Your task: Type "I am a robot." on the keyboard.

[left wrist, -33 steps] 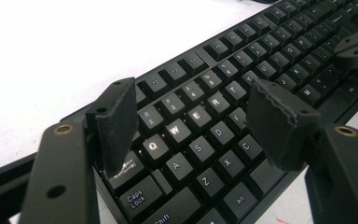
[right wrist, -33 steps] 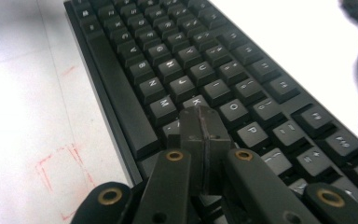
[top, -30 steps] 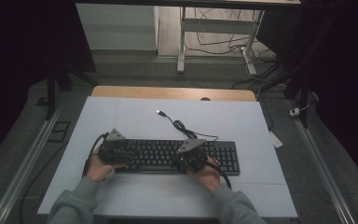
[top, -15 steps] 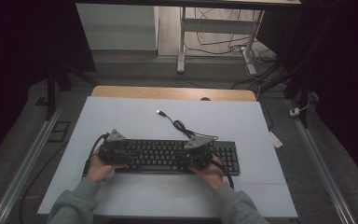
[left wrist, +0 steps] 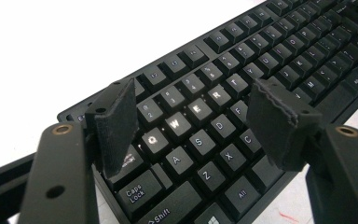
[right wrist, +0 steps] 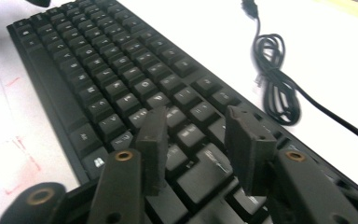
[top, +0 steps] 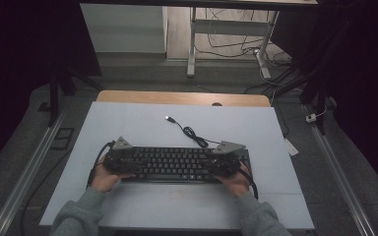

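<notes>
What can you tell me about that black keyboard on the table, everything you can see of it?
The keyboard is black, looks like plastic, and has white-lettered keys. It lies flat, lengthwise across the near part of the pale table. Its thin black cable runs from the back edge, partly bundled in loops, and ends in a loose USB plug. The left claw hangs open over the Q-W-E keys, while the right claw, also open, is above the other end; contact is unclear.

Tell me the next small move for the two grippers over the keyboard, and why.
Probably lower the left gripper a touch so one pad meets a key. Both it and the right gripper hover open over opposite ends of the keyboard, gripping nothing, and its coiled cable lies unplugged.
</notes>
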A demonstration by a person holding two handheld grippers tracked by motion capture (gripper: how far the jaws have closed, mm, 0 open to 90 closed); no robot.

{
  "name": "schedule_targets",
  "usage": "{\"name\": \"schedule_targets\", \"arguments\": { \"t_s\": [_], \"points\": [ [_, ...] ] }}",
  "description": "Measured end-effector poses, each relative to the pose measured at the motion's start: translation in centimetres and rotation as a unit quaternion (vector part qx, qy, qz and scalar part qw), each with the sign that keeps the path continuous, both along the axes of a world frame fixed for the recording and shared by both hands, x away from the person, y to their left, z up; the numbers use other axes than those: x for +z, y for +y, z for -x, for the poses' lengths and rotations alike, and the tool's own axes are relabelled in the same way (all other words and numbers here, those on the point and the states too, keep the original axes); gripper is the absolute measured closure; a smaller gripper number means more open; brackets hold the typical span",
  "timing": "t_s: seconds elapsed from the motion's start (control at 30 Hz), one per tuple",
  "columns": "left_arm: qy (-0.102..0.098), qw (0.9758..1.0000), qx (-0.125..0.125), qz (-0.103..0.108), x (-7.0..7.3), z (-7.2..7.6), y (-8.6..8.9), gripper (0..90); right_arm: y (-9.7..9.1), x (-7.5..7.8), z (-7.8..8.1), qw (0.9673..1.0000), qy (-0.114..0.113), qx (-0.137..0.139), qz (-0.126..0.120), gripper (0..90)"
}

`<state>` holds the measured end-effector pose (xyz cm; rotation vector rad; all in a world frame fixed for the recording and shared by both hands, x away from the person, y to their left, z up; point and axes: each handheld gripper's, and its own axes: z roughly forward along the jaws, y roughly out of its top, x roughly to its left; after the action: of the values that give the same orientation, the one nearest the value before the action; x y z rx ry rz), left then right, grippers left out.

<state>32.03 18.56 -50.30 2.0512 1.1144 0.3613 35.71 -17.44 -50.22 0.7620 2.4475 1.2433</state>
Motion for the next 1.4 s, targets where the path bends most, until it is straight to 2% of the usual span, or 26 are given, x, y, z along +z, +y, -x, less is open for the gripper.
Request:
{"name": "schedule_targets", "arguments": {
  "t_s": [0.37, 0.5, 0.83, 1.17, 1.3, 1.4],
  "points": [
    [-0.001, 1.0, 0.001, -0.001, 0.0, 0.1, 0.1, 33.2, -0.6, -0.1, 0.0, 1.0, 0.001, 0.0, 0.0, 54.4],
    [-0.003, 1.0, 0.003, 0.001, -0.1, 0.5, 0.3, 33.2, -1.3, 0.1, 0.4, 1.0, -0.001, -0.005, -0.001, 54.1],
    [-0.008, 0.9999, 0.011, 0.006, -0.3, 3.0, 1.4, 33.4, -5.1, 0.2, 1.8, 0.9993, -0.014, -0.034, 0.006, 53.6],
    [-0.018, 0.9997, 0.015, 0.012, -0.5, 5.8, 2.8, 33.5, -9.7, 0.3, 4.6, 0.9977, -0.028, -0.06, 0.015, 51.9],
    [-0.021, 0.9996, 0.013, 0.012, -0.8, 6.5, 3.0, 33.4, -11.3, 0.0, 5.1, 0.9973, -0.031, -0.065, 0.011, 50.0],
    [-0.023, 0.9996, 0.011, 0.009, -0.9, 6.5, 2.9, 33.4, -11.8, -0.2, 4.9, 0.9971, -0.027, -0.071, 0.012, 48.8]
  ]
}}
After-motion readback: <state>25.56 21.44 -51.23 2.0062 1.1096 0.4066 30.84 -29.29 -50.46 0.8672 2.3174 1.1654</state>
